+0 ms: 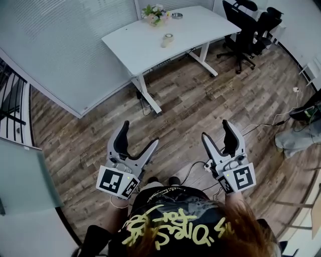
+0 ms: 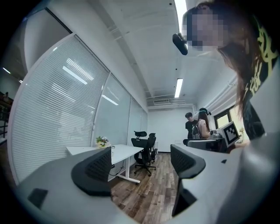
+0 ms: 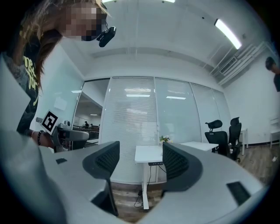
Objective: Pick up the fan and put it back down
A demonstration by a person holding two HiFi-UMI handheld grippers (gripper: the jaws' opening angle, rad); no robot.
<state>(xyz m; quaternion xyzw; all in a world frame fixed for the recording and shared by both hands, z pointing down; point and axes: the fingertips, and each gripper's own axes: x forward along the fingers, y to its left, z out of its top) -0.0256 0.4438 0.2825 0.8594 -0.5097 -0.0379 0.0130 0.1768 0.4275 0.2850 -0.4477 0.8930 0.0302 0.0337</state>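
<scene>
The fan is not showing in any view, so you are not yet facing the thing you are meant to lift. Nothing on the white desk (image 1: 150, 47) looks like one: it is carrying only a bunch of flowers (image 1: 155, 13), a small roll (image 1: 168, 40) and a little dish (image 1: 177, 15). A dark object with cables (image 1: 307, 111) is sitting at the right edge of the head view, too cut off to name. You are holding the left gripper (image 1: 140, 132) and the right gripper (image 1: 215, 128) level in front of your waist, well apart from each other and from the desk. Both are standing with jaws spread and only wooden floor (image 1: 200, 100) between them. That looks like a carrying pose, ready to close once you are finding the fan.
</scene>
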